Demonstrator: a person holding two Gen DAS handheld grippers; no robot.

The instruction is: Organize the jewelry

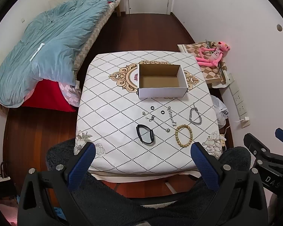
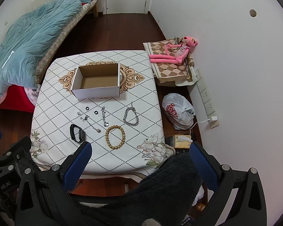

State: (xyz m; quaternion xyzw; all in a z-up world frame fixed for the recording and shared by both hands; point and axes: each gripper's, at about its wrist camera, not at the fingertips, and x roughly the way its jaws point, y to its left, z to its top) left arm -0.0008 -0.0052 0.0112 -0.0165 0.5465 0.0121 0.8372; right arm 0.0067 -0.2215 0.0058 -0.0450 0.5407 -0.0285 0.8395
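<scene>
I hold the left gripper (image 1: 142, 151) and right gripper (image 2: 140, 150) spread wide, grasping nothing. Wooden bead bracelet (image 2: 115, 136) lies before the empty cardboard box (image 2: 97, 92)

Empty cardboard box (image 1: 161, 81), jewelry (image 1: 171, 121) scattered just before it

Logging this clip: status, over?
Left gripper and right gripper open, empty. Jewelry untouched before empty box; wooden bead bracelet nearest. Nothing blocking.

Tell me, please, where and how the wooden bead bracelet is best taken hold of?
Probably from straight above, pinching one side of the loop. The bead bracelet lies flat and open on the table, so one finger can go inside the ring and one outside. The right gripper, open, is nearer.
</scene>
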